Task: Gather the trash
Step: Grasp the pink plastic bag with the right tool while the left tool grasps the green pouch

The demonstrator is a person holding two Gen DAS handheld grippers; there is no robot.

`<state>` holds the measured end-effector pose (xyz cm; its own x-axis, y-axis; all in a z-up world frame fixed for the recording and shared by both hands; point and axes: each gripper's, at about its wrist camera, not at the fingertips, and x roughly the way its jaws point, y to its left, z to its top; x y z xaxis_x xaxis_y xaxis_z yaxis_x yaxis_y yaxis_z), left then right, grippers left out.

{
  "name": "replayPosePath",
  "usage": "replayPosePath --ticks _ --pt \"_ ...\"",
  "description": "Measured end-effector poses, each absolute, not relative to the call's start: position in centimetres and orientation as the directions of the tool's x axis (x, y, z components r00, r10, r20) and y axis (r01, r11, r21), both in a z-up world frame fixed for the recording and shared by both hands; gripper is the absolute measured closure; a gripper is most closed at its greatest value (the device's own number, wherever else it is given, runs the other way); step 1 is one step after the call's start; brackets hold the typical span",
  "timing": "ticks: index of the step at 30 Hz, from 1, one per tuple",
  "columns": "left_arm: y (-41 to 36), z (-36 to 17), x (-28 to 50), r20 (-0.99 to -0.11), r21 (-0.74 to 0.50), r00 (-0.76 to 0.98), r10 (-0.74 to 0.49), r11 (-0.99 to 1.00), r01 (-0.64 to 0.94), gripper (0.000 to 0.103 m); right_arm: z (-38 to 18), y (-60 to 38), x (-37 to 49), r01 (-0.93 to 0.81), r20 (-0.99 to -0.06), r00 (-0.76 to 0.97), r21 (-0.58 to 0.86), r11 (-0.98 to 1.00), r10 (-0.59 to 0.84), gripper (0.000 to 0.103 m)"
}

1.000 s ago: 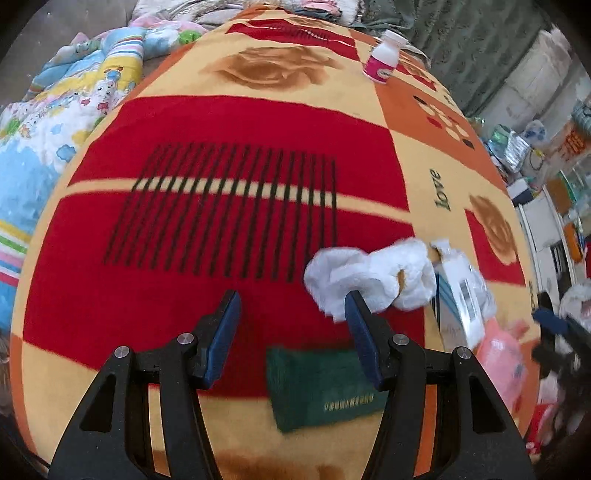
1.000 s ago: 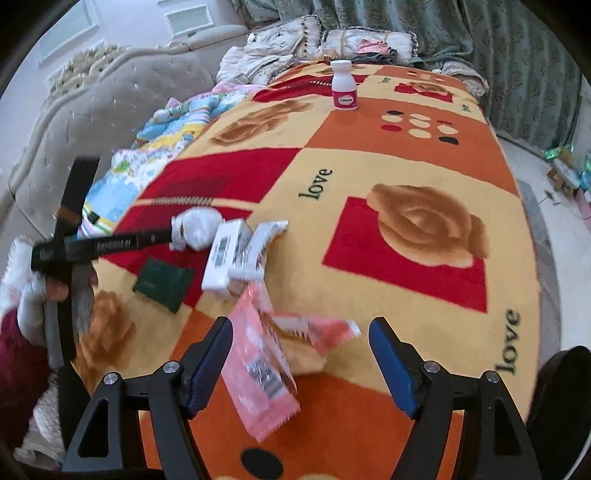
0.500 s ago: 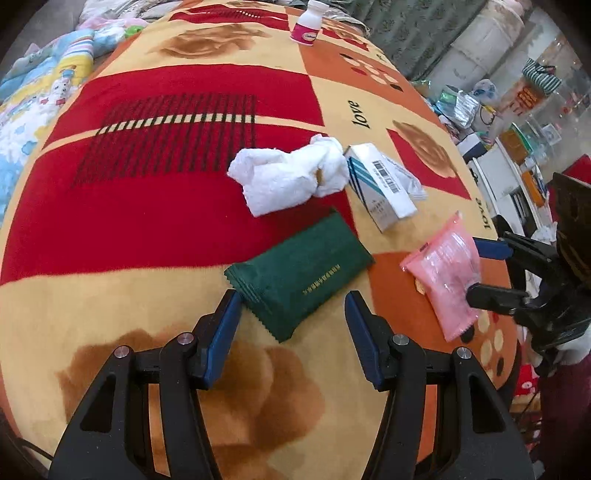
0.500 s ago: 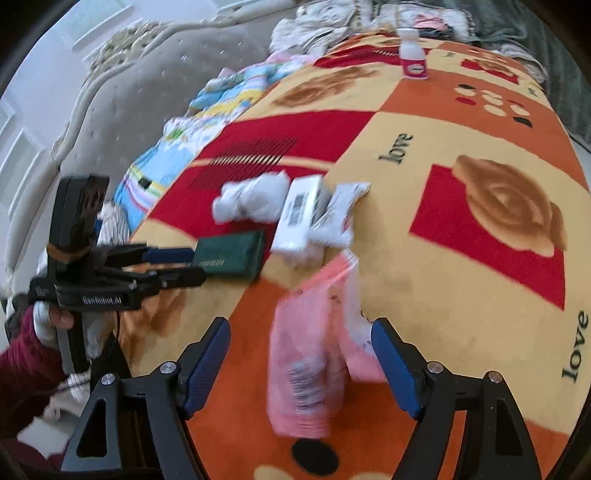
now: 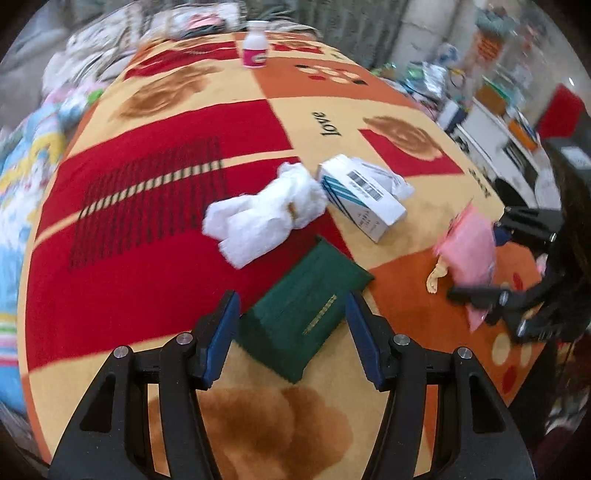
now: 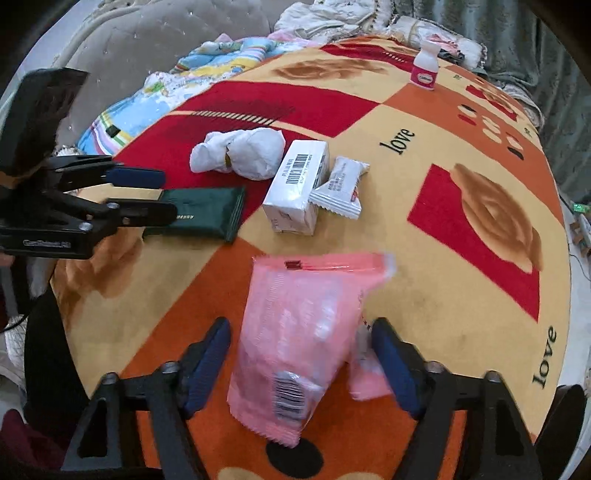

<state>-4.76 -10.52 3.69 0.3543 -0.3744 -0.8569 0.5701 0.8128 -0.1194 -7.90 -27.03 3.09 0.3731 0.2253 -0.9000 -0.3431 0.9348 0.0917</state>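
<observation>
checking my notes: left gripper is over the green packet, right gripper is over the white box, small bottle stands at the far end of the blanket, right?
One slip: the right gripper is over the pink packet, not the white box, as the right wrist view shows. The rest holds.

A bed fills both views, spread with a fleece blanket [image 6: 461, 155] of red, orange and cream squares bearing brown roses and the word "love". A grey tufted headboard [image 6: 155, 40] stands behind it, with a bright children's quilt [image 6: 155, 99] bunched alongside. Green-grey curtains [image 6: 524, 33] hang beyond. White shelving [image 5: 495, 140] with blurred clutter lines one side.
</observation>
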Motion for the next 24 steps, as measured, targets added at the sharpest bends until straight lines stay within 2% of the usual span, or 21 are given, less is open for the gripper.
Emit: replayPosePath --ticks 1,4,9,10,14,24 --pt "-10.8 3.6 -4.8 -0.859 -0.113 0.349 -0.375 0.803 0.585 0.044 3.2 -27.4 -8.1 -0.333 -0.897 0.381 0.093 0.938 0.224 0.048" --pt "-12.1 3.2 -4.9 -0.872 -0.082 0.328 -0.363 0.769 0.634 0.036 3.5 -29.0 -8.5 -0.302 -0.888 0.393 0.121 0.945 0.239 0.054" --pt "-13.1 2.1 -4.7 -0.894 -0.034 0.322 -0.312 0.763 0.646 0.036 3.7 -30.3 -9.1 -0.266 -0.877 0.407 0.152 0.952 0.253 0.056" --pt "-13.1 2.2 -4.6 -0.896 -0.038 0.32 -0.309 0.77 0.637 0.037 3.9 -30.5 -9.3 -0.255 -0.872 0.414 0.163 0.953 0.26 0.056" --pt "-12.8 2.6 -4.9 -0.897 -0.066 0.319 -0.306 0.807 0.587 0.052 4.5 -31.0 -9.9 -0.238 -0.859 0.437 0.175 0.955 0.266 0.056" --pt "-14.1 6.2 -7.7 -0.861 -0.205 0.292 -0.416 0.81 0.549 0.054 6.2 -33.2 -11.9 -0.195 -0.829 0.492 0.194 0.961 0.267 0.056"
